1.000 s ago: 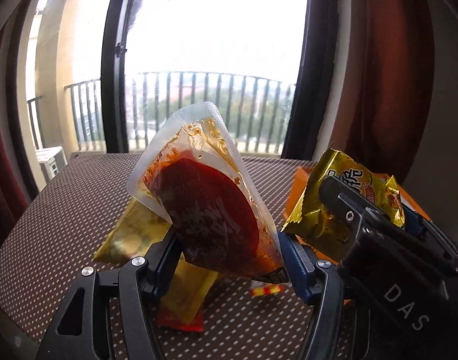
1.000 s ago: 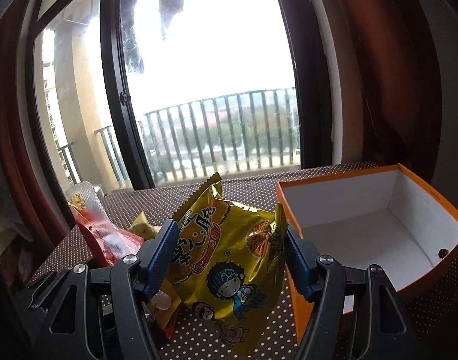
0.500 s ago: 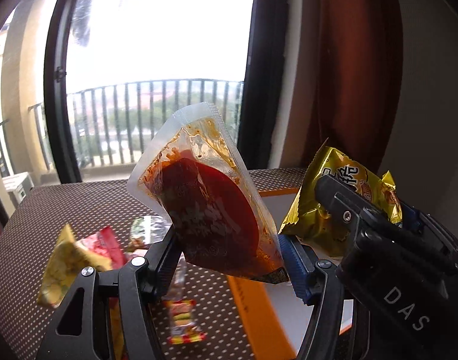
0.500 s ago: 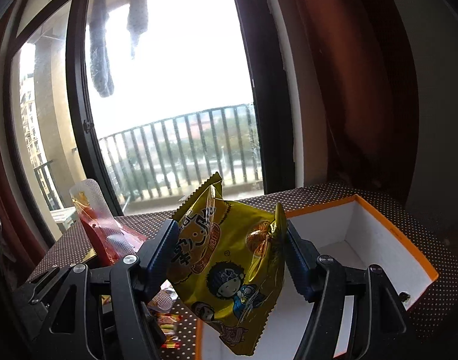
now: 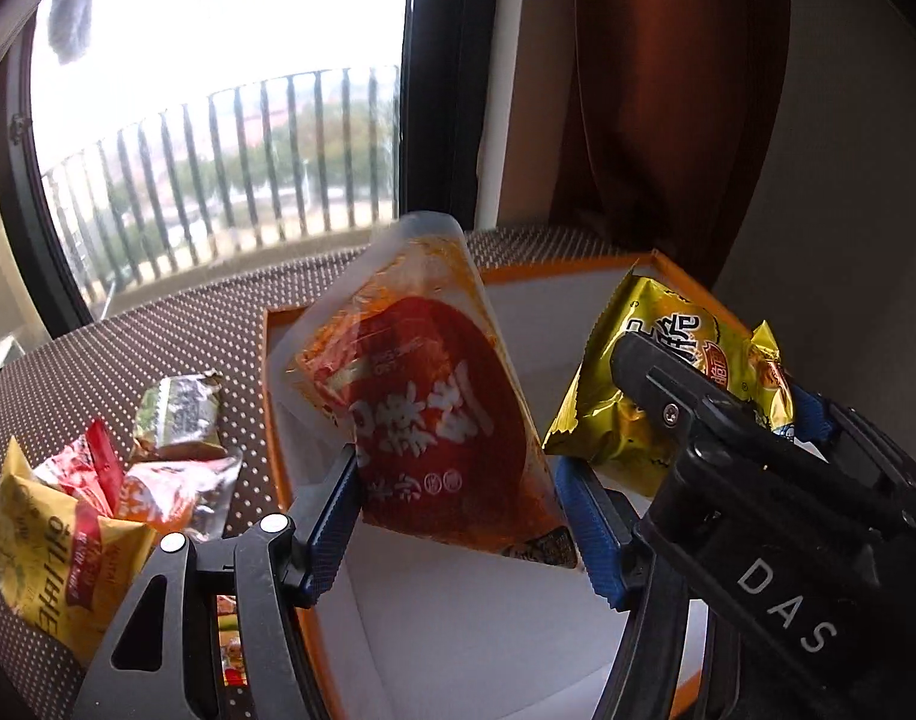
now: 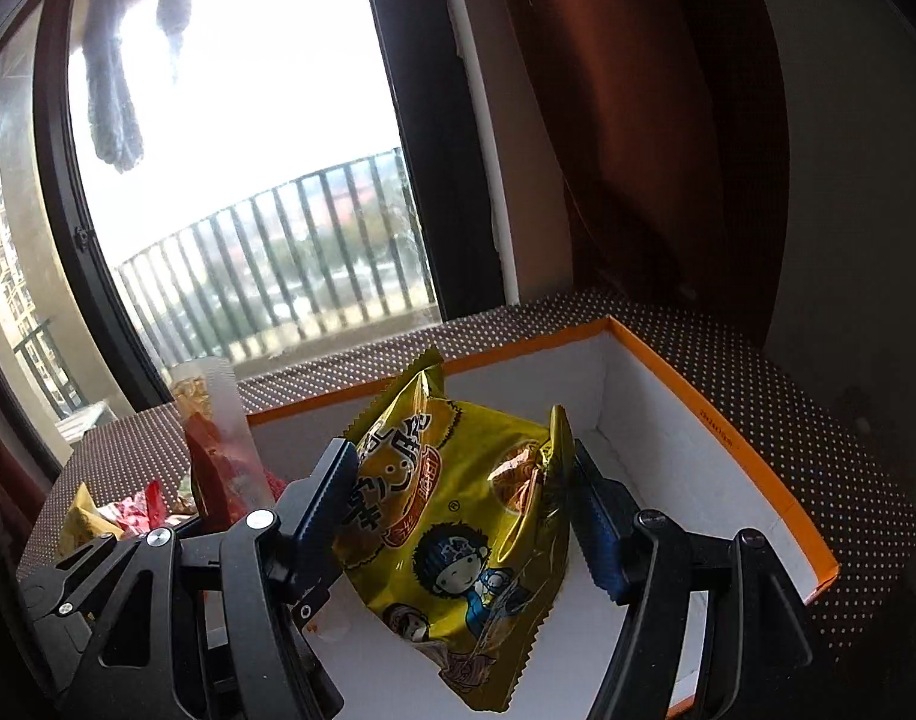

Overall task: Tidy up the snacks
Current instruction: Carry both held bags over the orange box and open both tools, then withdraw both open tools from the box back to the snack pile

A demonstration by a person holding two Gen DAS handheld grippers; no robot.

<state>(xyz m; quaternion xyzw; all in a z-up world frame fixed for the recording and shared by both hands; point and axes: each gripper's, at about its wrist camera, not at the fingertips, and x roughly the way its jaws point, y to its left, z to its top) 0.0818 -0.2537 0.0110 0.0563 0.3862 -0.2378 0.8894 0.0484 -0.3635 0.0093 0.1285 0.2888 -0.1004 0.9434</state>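
The box point(image 5: 398, 630) is set on the counter point(image 5: 176, 336), filling the lower centre and right of both views. 2 packets are held above its interior: the sauce pouch point(image 5: 434, 420) at centre-left, the noodle bag point(image 6: 458, 522) to its right. Loose snacks point(image 5: 98, 498) are piled on the counter at lower left, beside the box.

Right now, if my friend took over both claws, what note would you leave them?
Left claw: shut on the red sauce pouch, held above the orange box.
Right claw: shut on the yellow snack bag, also over the box.
Done: both snacks lifted and carried to the box.
Left: drop both in, then fetch the loose packets on the dotted table.
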